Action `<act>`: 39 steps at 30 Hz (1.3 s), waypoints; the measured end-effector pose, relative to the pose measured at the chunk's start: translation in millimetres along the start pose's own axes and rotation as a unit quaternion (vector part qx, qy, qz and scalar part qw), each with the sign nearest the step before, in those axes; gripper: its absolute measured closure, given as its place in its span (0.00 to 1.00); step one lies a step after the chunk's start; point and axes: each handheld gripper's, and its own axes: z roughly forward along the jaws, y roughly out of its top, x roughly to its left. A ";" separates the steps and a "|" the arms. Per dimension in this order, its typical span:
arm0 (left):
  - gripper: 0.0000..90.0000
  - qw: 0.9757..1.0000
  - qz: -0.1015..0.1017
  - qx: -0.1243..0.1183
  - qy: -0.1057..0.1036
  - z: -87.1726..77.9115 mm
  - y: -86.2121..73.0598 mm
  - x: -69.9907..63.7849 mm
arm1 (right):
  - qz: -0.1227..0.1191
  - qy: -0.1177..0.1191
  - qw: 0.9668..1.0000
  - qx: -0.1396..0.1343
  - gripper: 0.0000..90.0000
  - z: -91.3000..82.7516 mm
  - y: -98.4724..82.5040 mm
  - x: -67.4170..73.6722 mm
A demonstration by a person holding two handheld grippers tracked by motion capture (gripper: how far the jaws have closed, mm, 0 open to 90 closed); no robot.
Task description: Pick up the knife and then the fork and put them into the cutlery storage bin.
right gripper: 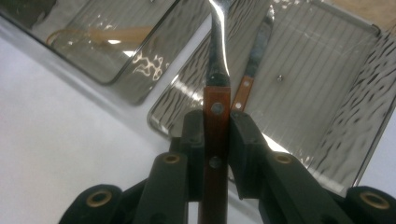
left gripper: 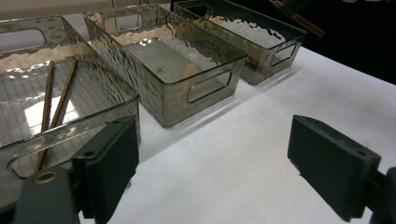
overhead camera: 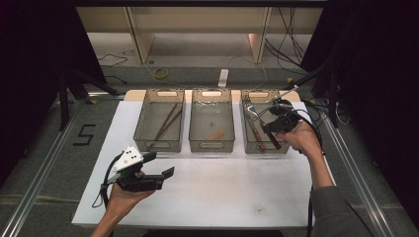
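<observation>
Right gripper view: a fork [right gripper: 216, 112] with a reddish wooden handle and a shiny metal neck stands upright between the two black jaws of the right tool [right gripper: 216, 140], which are clamped on the handle. Its prongs run off the top edge. Below it lies the right-hand bin [right gripper: 322, 116], a clear ribbed tray, with a knife [right gripper: 254, 70] of matching wooden handle resting on its floor. The high view shows the right tool [overhead camera: 271, 126] held above the front of that bin [overhead camera: 284, 146], the fork [overhead camera: 257, 117] slanting up from it. Just beside stands a middle bin [overhead camera: 212, 146] with a small wooden piece [overhead camera: 216, 135], then a left bin [overhead camera: 157, 146] holding two brown chopsticks [overhead camera: 167, 122]. All three sit on a white surface [overhead camera: 222, 192]. Near its front left, the left tool [overhead camera: 160, 165] has its jaws apart, nothing between them.
</observation>
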 end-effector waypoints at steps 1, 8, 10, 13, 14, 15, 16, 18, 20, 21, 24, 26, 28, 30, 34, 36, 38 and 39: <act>0.18 1.000 0.000 0.000 0.000 -0.1 0.1 0.0 | 0.005 0.000 1.000 -0.001 0.86 0.2 1.8 -1.3; 0.18 1.000 0.002 0.000 0.001 -0.1 0.3 0.5 | 0.023 -0.011 1.000 -0.002 0.86 6.2 14.8 -11.9; 0.18 1.000 0.002 0.001 0.001 -0.1 0.3 0.4 | 0.034 -0.011 0.999 0.002 0.86 9.5 17.8 -15.6; 0.18 1.000 0.002 0.000 -0.001 -0.1 0.4 -0.1 | 0.046 -0.016 0.999 0.003 0.86 14.3 21.0 -20.7; 0.18 1.000 0.002 0.000 -0.002 0.0 0.4 -0.1 | 0.051 -0.017 0.999 0.004 0.86 15.8 21.9 -22.4; 0.18 1.000 0.002 0.000 -0.002 0.1 0.5 -0.2 | 0.053 -0.016 0.998 0.005 0.86 17.4 22.8 -24.1; 0.18 1.000 0.002 0.000 -0.002 0.2 0.5 -0.3 | 0.056 -0.020 0.998 0.008 0.86 19.0 23.7 -25.4; 0.18 1.000 0.002 -0.002 -0.002 0.2 0.7 -0.6 | 0.061 -0.025 0.998 0.011 0.86 22.0 25.1 -28.4; 0.18 1.000 0.003 -0.003 -0.001 0.0 0.8 -0.2 | 0.070 -0.029 0.997 0.009 0.86 24.2 26.2 -31.4; 0.18 1.000 0.004 -0.002 -0.002 -0.2 0.9 0.1 | 0.073 -0.029 0.997 0.006 0.86 25.2 26.5 -32.9; 0.18 1.000 0.003 -0.003 -0.002 0.1 0.9 0.0 | 0.081 -0.031 0.996 0.002 0.86 27.3 27.4 -35.9; 0.18 1.000 0.004 -0.003 -0.002 -0.1 1.0 -0.1 | 0.088 -0.031 0.996 0.003 0.86 29.7 27.9 -36.5; 0.18 1.000 0.002 -0.006 -0.004 -0.6 1.0 -0.3 | 0.090 -0.035 0.995 0.005 0.86 32.9 28.8 -36.7; 0.18 1.000 -0.001 -0.010 -0.006 -1.3 1.1 -0.3 | 0.093 -0.038 0.995 0.004 0.86 35.6 29.8 -36.3; 0.17 1.000 -0.003 -0.021 -0.006 -3.1 1.5 0.6 | 0.092 -0.042 0.995 0.008 0.86 41.2 31.0 -34.7; 0.17 1.000 -0.004 -0.024 -0.008 -3.7 1.6 0.5 | 0.096 -0.041 0.994 0.008 0.86 45.2 30.1 -34.7; 0.17 1.000 -0.001 -0.021 -0.008 -3.9 1.6 0.4 | 0.096 -0.041 0.994 0.012 0.86 49.9 28.5 -33.7; 0.17 1.000 0.000 -0.019 -0.008 -3.7 1.5 0.3 | 0.095 -0.042 0.994 0.016 0.86 52.5 27.7 -33.3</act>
